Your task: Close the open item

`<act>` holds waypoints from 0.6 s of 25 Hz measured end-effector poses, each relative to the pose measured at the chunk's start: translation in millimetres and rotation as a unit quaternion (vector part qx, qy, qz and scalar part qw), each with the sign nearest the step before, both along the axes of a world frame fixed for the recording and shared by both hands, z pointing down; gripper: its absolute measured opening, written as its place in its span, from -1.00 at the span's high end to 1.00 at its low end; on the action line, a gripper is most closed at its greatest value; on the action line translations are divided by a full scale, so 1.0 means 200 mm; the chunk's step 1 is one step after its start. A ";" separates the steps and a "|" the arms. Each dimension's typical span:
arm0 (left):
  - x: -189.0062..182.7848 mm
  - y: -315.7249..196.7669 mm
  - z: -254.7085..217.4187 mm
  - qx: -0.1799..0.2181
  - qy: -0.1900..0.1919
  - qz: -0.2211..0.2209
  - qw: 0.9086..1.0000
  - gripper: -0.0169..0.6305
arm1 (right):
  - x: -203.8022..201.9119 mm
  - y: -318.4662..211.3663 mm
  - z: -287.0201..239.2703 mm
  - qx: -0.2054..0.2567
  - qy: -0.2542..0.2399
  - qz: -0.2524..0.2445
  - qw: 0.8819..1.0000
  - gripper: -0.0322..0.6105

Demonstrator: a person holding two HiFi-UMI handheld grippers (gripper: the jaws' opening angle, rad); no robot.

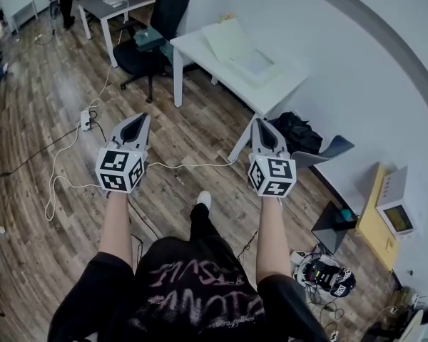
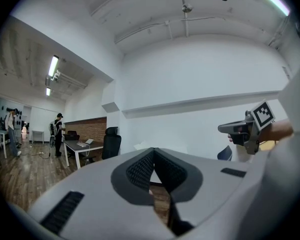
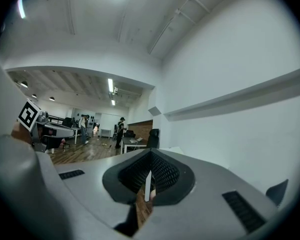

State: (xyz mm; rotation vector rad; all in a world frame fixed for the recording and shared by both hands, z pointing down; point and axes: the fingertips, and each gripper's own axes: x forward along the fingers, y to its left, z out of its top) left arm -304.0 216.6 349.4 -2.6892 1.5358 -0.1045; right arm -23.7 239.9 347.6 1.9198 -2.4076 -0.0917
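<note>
I stand on a wooden floor with both grippers held out in front of me at waist height. My left gripper [image 1: 138, 122] [image 2: 152, 152] is shut, its jaws meeting at a point with nothing between them. My right gripper [image 1: 264, 125] [image 3: 150, 154] is shut and empty too. Both point at a white table [image 1: 271, 95] by the wall, well short of it. A pale flat box or sheet [image 1: 237, 48] lies on that table. No frame shows clearly which item stands open.
A black office chair [image 1: 155, 30] and a grey desk [image 1: 100, 6] stand beyond the table. Cables [image 1: 64, 162] and a power strip [image 1: 86, 120] lie on the floor at left. At right are a black bag [image 1: 297, 131], a grey chair [image 1: 332, 150], a yellow cabinet [image 1: 373, 223] and a white appliance [image 1: 398, 214].
</note>
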 end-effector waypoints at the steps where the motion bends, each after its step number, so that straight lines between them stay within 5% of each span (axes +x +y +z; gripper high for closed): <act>1: 0.01 -0.03 0.01 0.001 -0.003 0.001 1.000 0.95 | 0.00 -0.03 0.01 0.001 0.004 0.002 1.000 0.87; 15: 0.18 -0.64 0.09 -0.001 -0.036 0.013 0.999 0.95 | 0.15 -0.62 0.13 -0.011 0.007 0.001 1.000 0.87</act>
